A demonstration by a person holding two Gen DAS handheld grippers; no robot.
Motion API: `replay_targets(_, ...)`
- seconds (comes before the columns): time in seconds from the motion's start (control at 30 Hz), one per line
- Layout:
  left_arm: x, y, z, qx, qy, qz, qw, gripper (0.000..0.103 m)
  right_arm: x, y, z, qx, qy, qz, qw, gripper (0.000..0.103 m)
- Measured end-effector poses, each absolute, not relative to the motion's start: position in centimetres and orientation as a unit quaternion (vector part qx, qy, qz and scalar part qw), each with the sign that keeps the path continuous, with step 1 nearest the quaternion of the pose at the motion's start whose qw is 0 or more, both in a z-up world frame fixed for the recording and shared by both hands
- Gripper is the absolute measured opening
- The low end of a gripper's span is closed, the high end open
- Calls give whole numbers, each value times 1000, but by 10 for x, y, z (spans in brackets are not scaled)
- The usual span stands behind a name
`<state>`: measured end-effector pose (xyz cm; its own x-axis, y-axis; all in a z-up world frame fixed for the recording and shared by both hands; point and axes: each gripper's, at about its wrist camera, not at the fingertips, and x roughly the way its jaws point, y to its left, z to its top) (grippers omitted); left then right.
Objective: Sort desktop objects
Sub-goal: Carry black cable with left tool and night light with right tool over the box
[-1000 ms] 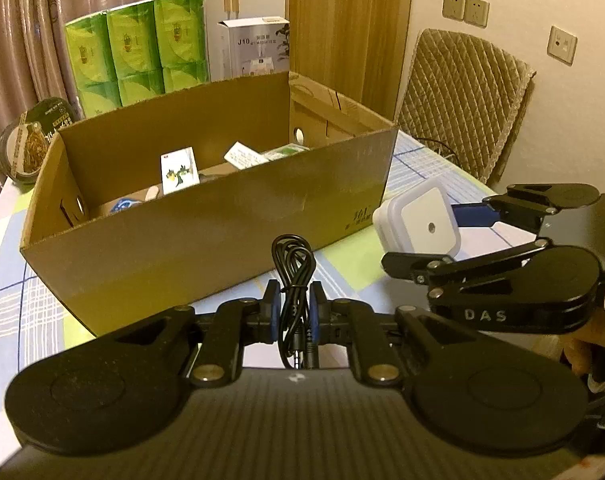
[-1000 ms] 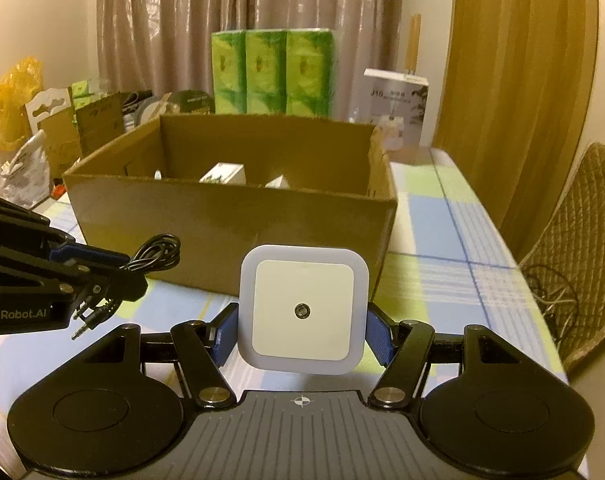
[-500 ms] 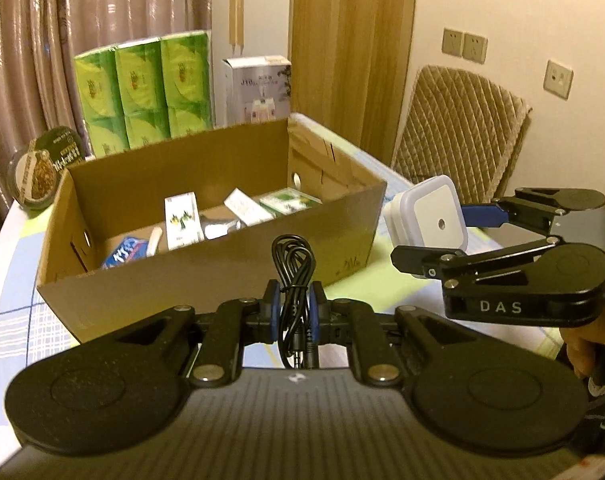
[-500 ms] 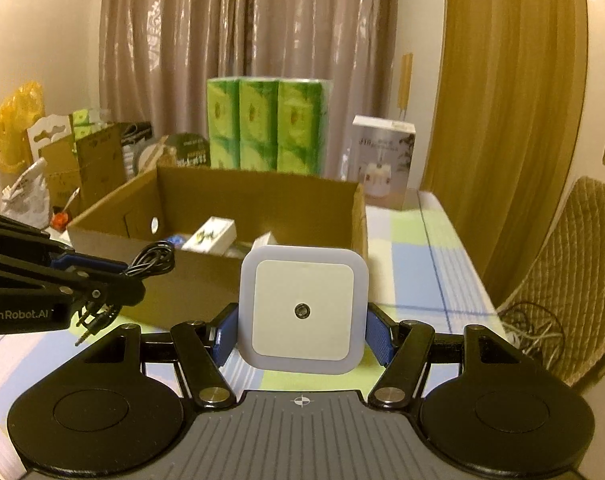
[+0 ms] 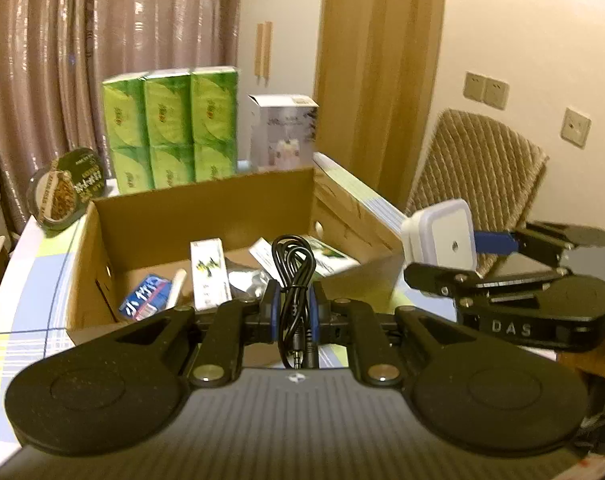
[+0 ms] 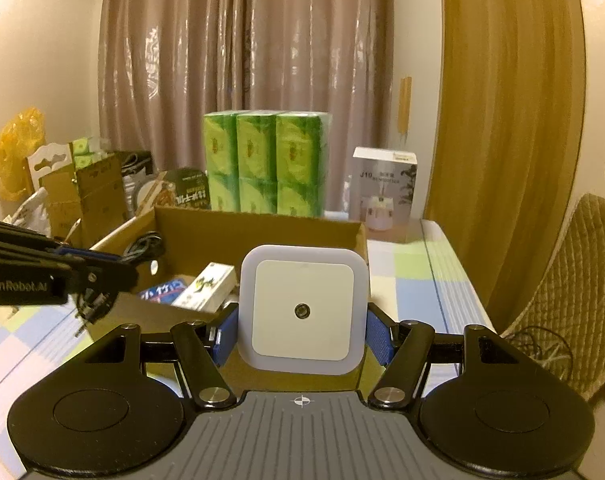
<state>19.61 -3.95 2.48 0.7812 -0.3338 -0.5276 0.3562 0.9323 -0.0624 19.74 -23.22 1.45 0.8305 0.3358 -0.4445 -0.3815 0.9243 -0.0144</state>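
My left gripper (image 5: pixel 293 312) is shut on a coiled black audio cable (image 5: pixel 293 272) and holds it above the near wall of an open cardboard box (image 5: pixel 206 204). My right gripper (image 6: pixel 302 332) is shut on a square white night light (image 6: pixel 302 310), held above the box's near right corner. The night light also shows in the left wrist view (image 5: pixel 442 234), to the right of the cable. The left gripper shows at the left of the right wrist view (image 6: pixel 98 276). The box holds several small cartons, among them a white carton (image 5: pixel 208 276) and a blue packet (image 5: pixel 144 296).
The box (image 6: pixel 258 228) sits on a checked tablecloth (image 6: pixel 418 280). Behind it stand green tissue packs (image 5: pixel 170 128), a white product box (image 5: pixel 282 132) and a round food tub (image 5: pixel 64 190). A quilted chair (image 5: pixel 470 176) stands at the right. Bags and cartons (image 6: pixel 78 192) crowd the far left.
Both grippers have risen and moved forward over the box with their loads; the box now sits lower in view and its inside shows more.
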Motion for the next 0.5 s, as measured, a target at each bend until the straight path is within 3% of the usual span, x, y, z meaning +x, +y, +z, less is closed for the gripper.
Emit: replay_targets(0.5, 251, -4, 27, -6, 289, -109, 951, 11, 254, -205, 21, -29, 208, 211, 954, 62)
